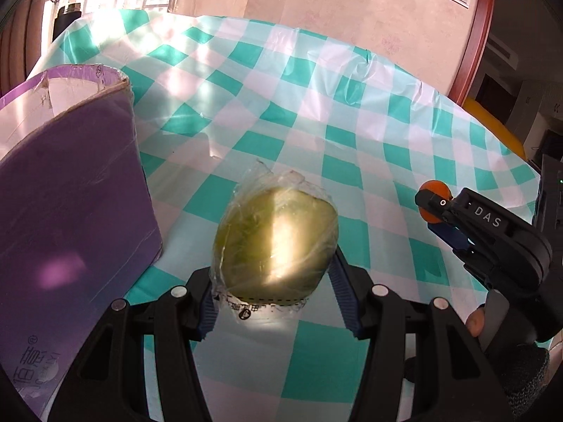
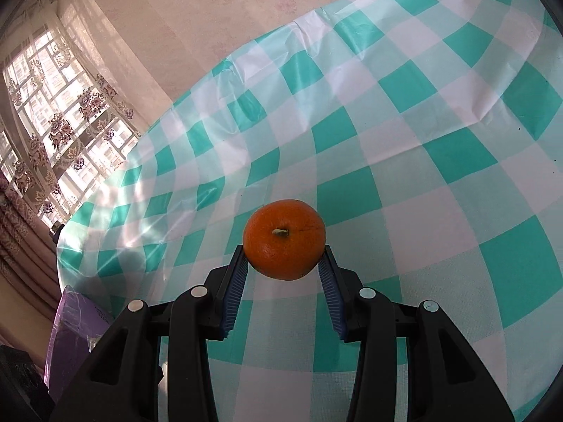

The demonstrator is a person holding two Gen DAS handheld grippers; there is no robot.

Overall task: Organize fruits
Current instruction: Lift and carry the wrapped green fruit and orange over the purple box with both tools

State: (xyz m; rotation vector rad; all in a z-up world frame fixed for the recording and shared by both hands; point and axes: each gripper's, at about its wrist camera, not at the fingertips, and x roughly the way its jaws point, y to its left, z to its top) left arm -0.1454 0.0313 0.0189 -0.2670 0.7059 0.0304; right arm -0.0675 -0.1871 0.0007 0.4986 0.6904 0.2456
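Two tools each carry one fruit above the checked worktop (image 2: 440,161). The left tool (image 1: 274,281) is clamped on a green fruit (image 1: 278,242), rounded, wrapped in crinkled clear film, with a printed label at its underside too small to read. To that tool's left stands a purple cardboard box (image 1: 70,211) with torn top edges and unclear printing low on its side. The right tool (image 2: 283,267), marked "DAS" on its black body in the left view, grips a glossy, dimpled orange (image 2: 283,239) between ribbed blue pads (image 2: 235,281), stem facing the camera. The cloth is smooth teal-and-white plastic.
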